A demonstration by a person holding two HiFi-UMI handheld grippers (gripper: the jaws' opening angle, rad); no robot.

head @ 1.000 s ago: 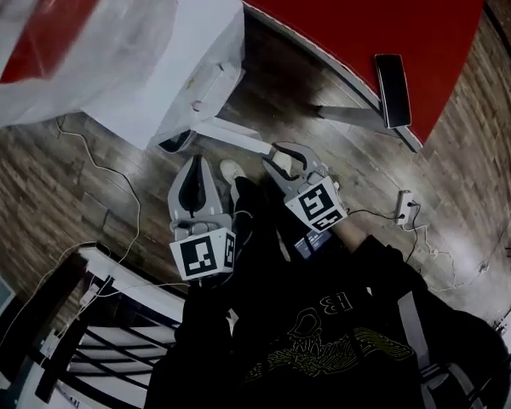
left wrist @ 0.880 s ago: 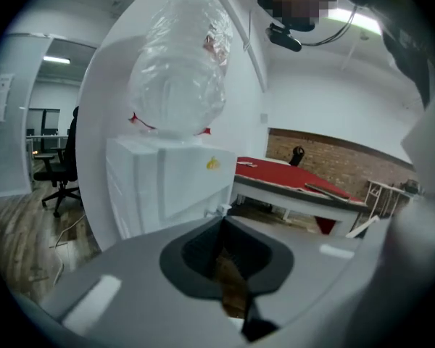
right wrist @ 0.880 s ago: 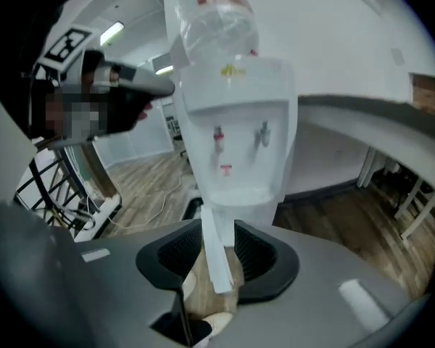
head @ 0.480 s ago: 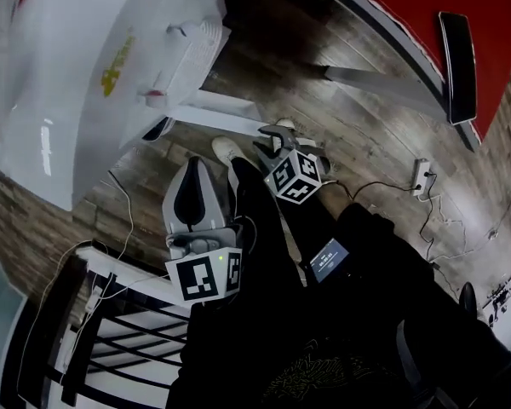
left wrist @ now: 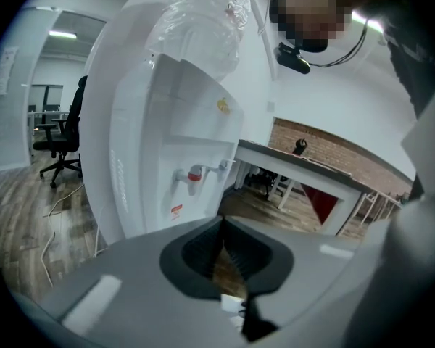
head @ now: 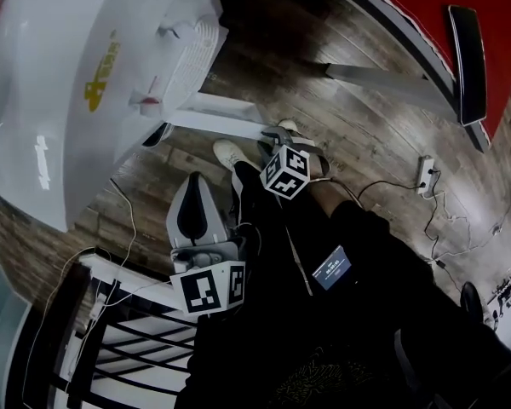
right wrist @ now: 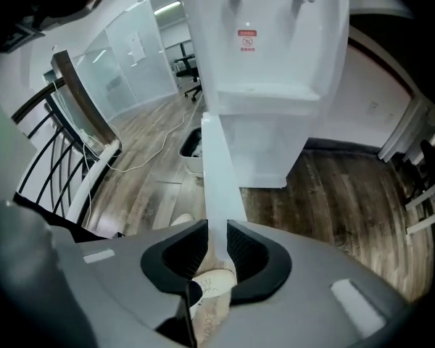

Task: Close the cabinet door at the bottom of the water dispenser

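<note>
**One gripper on the door's edge, the other idle**

One tool only was found engaged. The right gripper (right wrist: pixel 217 249) was seen pinching the free edge of the cabinet door (right wrist: pixel 219 187), with a pad pressed to each face of the panel. The door was viewed edge-on: its long axis ran straight ahead from the jaws to the base of the water dispenser (right wrist: pixel 275 49), where it appeared to be hinged at the cabinet's left side. The cabinet front lay ahead and to the right of the jaws, so a swing to that side was judged to be what closing called for. In the head view, the right gripper was held low and extended forward, nearer the dispenser. The left gripper (left wrist: pixel 222 245) was carried further back, its jaws pressed together on nothing and pointed up at the dispenser's taps, well apart from the door.
</note>
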